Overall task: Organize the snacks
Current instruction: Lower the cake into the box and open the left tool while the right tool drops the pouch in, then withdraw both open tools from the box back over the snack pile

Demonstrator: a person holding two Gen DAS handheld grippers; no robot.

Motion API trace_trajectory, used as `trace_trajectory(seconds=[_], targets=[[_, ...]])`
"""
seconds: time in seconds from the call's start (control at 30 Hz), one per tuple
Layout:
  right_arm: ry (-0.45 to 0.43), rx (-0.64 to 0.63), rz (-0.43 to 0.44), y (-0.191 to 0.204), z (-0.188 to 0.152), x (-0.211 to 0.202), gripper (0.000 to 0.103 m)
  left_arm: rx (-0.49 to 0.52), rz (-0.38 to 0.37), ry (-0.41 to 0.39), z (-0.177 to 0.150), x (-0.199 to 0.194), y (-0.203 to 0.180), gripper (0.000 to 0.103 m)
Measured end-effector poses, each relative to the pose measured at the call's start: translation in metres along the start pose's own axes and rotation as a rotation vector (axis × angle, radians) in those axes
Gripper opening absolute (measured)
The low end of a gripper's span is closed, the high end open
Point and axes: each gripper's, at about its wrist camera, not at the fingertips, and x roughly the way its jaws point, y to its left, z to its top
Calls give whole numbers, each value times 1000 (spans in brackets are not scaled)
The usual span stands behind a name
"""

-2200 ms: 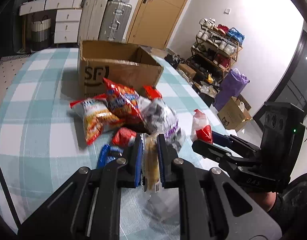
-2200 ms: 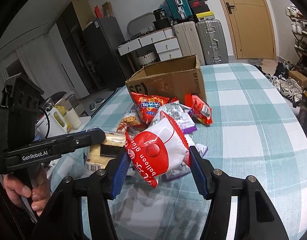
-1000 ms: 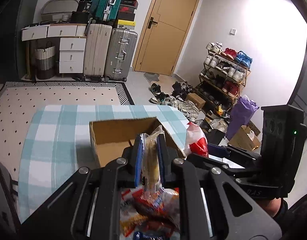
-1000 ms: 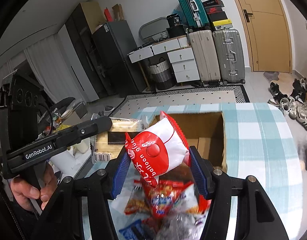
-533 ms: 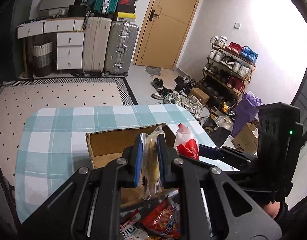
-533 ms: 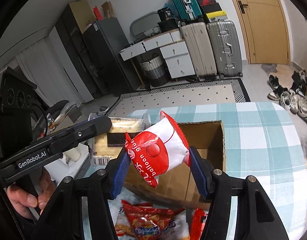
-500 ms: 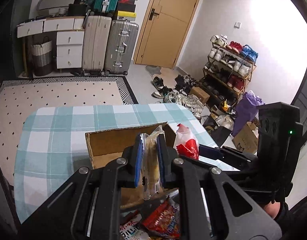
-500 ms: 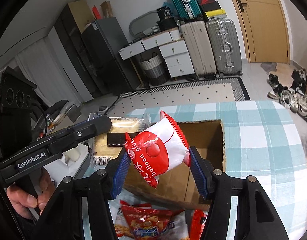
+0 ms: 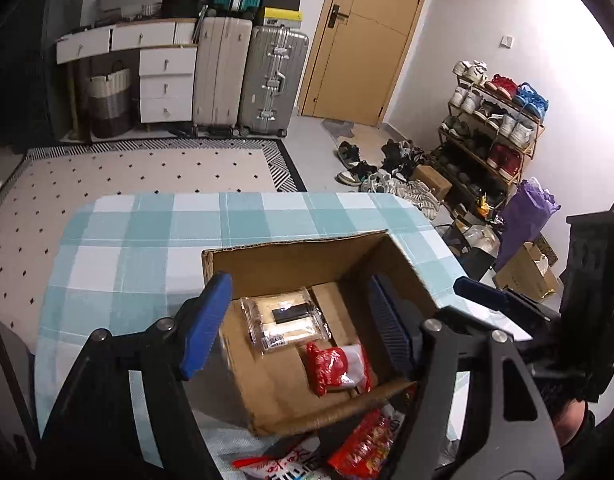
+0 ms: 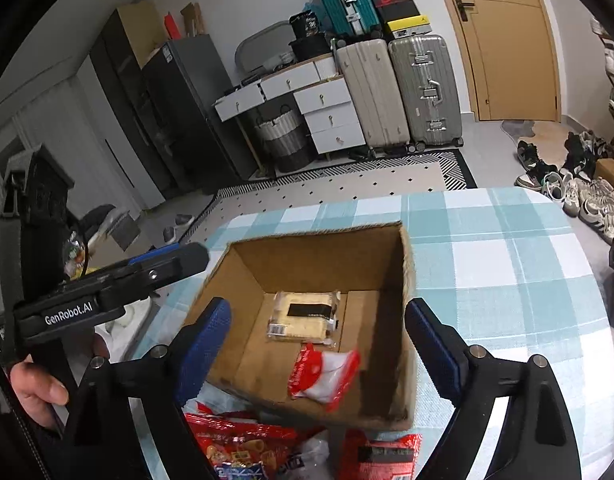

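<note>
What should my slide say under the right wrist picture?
Open tongs above a cardboard box holding a cake packet and red-white bag.

L gripper (image 9: 299, 324) jaws opening, empty, R gripper (image 10: 323, 344) jaws opening, empty, both angled down

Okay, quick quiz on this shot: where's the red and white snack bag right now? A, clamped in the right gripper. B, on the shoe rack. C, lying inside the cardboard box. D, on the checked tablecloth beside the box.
C: the red and white snack bag lies on the floor of the cardboard box, beside the clear-wrapped cake pack; nothing sits between the right gripper's opening jaws.
</note>
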Motion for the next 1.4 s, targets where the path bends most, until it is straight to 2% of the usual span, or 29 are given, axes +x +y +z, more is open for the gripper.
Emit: trace_trajectory(seconds=[0.23,0.4,0.5,0.67,0.8,0.87,1.07,1.4], targets=[[-44,-12,1,8,-1,-36,90,46,23,-36,-9,-47,-23,68],[-78,-38,-6,22,-6,-66,93,56,28,-57,-19,-81,-38,73],[-98,-54,-7,32,-11,-88,94,53,38,-71,-25,-100,-45,80],[-133,-74,-6,47,-24,-121,95,62,49,-88,-38,-136,-58,82],[-162,-101,-8,60,-37,-147,96,59,78,-103,-50,-160,-65,91],[-174,-113,-11,66,-45,-157,96,51,82,-102,-56,-170,-67,102],[-201,-142,-19,79,-70,-186,98,44,102,-112,-81,-203,-72,102],[-233,-186,-39,96,-118,-221,100,31,104,-92,-124,-225,-72,102]])
